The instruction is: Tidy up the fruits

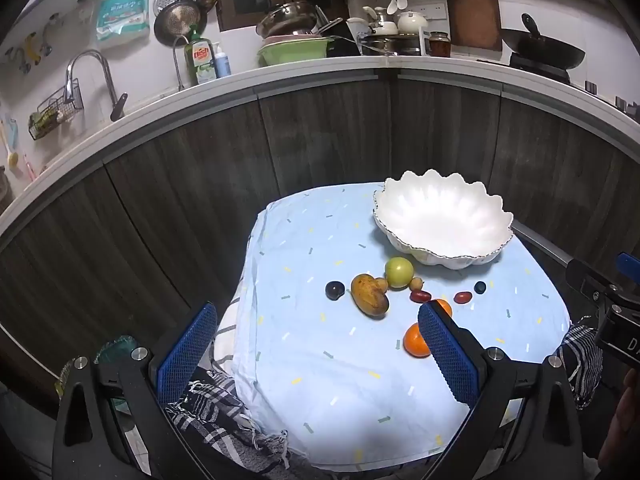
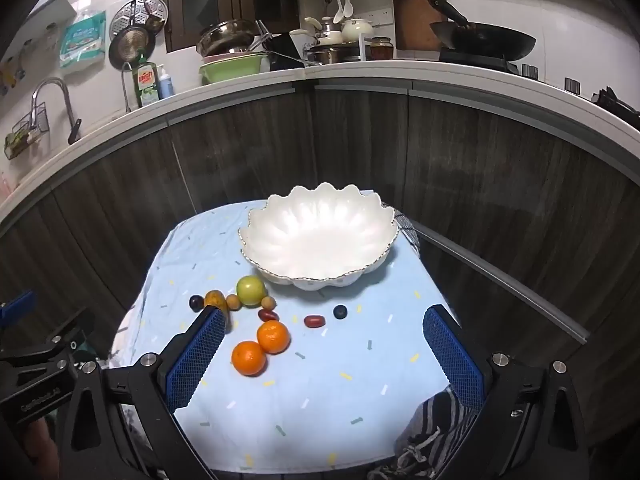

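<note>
A white scalloped bowl [image 1: 442, 222] [image 2: 320, 234] stands empty at the far side of a small table under a light blue cloth [image 1: 320, 380] [image 2: 320, 400]. In front of it lie a green apple [image 1: 399, 273] [image 2: 251, 290], a mango [image 1: 370, 295] [image 2: 216, 300], two oranges [image 1: 414, 341] [image 2: 249, 357], a dark plum [image 1: 334, 290] [image 2: 196, 303], red dates [image 1: 462, 297] [image 2: 314, 321] and a dark berry [image 1: 479, 287] [image 2: 340, 312]. My left gripper [image 1: 318, 340] hangs open above the near cloth. My right gripper [image 2: 326, 344] is open too, with nothing between its fingers.
Dark wood cabinet fronts curve behind the table under a white counter [image 1: 280, 76] crowded with dish soap [image 1: 200, 60], pots, a green basin [image 2: 234, 66] and a wok [image 2: 486, 42]. A checked cloth [image 1: 216, 408] hangs below the table's near edge. A tap [image 1: 92, 76] stands at left.
</note>
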### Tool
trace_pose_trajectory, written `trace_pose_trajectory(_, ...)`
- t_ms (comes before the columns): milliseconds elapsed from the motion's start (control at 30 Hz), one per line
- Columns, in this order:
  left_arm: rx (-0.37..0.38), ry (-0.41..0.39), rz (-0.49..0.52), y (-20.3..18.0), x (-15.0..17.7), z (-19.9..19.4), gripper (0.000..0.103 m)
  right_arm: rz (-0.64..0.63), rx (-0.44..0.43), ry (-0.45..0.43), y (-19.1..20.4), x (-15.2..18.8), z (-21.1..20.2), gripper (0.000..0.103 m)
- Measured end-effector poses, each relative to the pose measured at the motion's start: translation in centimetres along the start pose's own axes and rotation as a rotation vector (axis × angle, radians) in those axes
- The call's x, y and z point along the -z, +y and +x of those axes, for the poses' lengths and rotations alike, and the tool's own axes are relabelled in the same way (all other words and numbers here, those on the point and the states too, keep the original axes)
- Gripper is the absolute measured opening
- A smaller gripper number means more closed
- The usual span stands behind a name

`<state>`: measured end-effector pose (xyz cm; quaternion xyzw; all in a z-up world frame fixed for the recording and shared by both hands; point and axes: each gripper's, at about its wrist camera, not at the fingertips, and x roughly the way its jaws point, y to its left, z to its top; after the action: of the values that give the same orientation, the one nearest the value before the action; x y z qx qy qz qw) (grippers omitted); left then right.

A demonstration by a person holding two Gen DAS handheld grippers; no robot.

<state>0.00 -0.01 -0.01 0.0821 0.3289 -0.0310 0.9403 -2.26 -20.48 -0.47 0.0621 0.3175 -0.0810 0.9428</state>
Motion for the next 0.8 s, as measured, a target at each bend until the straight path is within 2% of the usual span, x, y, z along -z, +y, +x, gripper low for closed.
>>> trace_pose_trajectory(167,0.011,-0.001,-0.003,0.0,0.0,0.0,0.103,0.006,0.002,0.001,-0.3,0.1,0.0,0.101)
trace_pose_trajectory(433,0.015,-0.011,-0.001,1.0,0.0,-0.4,0.103,0.003,0.008,-0.01,1.4,-0.8,-0.6,0.101)
trace_pose_trajectory(500,0.014,-0.012,-0.006,0.9,0.0,-0.4,0.103,0.005,-0.006,-0.021,0.4,-0.2,-1.0,0.101)
trace_pose_trajectory(800,0.012,-0.014,-0.008,0.4,-0.1,-0.9,0.103,0.006,-0.004,-0.027,0.3,0.0,-0.9,0.101)
